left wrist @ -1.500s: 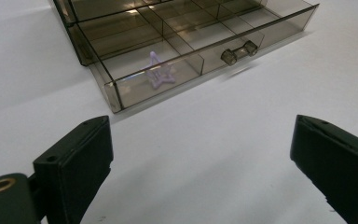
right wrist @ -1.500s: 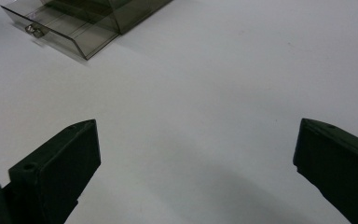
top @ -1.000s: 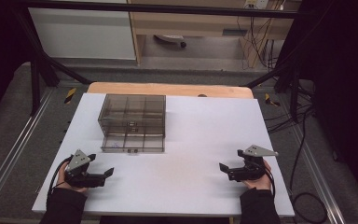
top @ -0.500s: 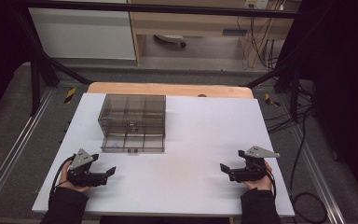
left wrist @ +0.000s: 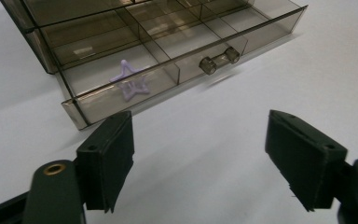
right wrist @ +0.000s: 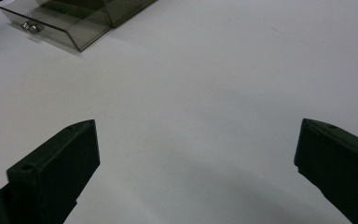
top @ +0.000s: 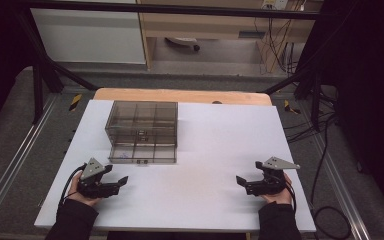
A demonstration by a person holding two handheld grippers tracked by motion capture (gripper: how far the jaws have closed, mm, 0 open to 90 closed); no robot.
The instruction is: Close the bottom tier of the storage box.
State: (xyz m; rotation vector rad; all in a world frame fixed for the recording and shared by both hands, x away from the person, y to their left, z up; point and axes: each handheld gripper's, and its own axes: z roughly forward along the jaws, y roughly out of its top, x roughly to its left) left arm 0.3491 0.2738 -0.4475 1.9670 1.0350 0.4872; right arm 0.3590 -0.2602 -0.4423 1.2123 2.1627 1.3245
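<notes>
a smoky clear drawer box (top: 142, 131) sits on the white table (top: 215, 145), toward its far left part, its bottom drawer pulled out a little. the left gripper (top: 114, 183) rests near the front left corner, its jaws just closing, nothing between them. the right gripper (top: 243, 183) rests near the front right corner, jaws apart.

We look down from above onto the table (top: 205, 150); our gripper cameras sit low and close. All share the drawer box (top: 142, 131).
</notes>
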